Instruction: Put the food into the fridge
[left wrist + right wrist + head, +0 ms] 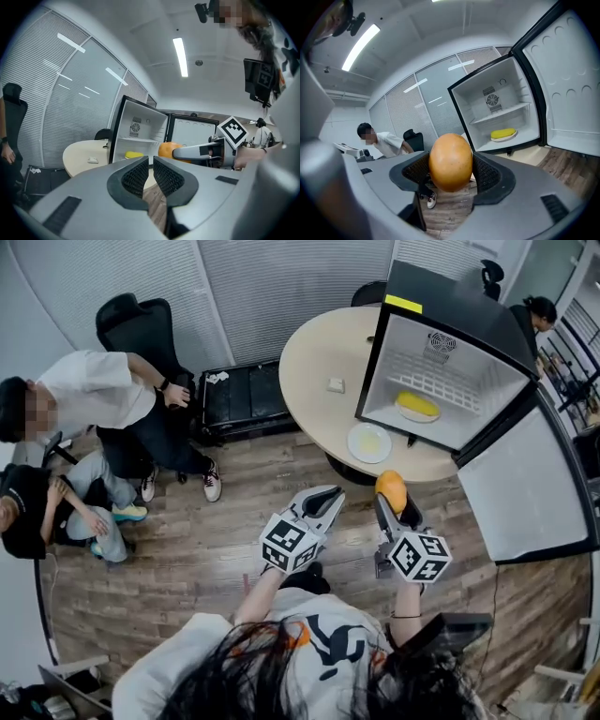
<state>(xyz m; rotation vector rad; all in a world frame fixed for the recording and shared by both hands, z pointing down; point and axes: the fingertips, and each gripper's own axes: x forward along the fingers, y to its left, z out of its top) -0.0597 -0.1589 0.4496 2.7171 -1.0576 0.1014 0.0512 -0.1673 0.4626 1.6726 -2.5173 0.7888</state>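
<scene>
- Closest to us, our right hand-held gripper (451,182) is clamped on the orange fruit (450,159). Its pads press the fruit's two flanks, and it hangs over the floor just short of the table's (314,367) near edge.
- We see a smooth, egg-round fruit with orange-yellow skin and a slight sheen.
- We judge it firm and fairly light but slippery. The hold belongs across its widest middle, with modest pressure so that it neither squirts out nor bruises.
- Our left hand-held gripper (151,172) has its jaws drawn almost together, with nothing between them.
- On the table's right side stands the fridge (403,352) with its door (525,484) swung open. Yellow food (417,405) lies inside on a dish.
- A white plate (369,442) sits at the table's near edge.
</scene>
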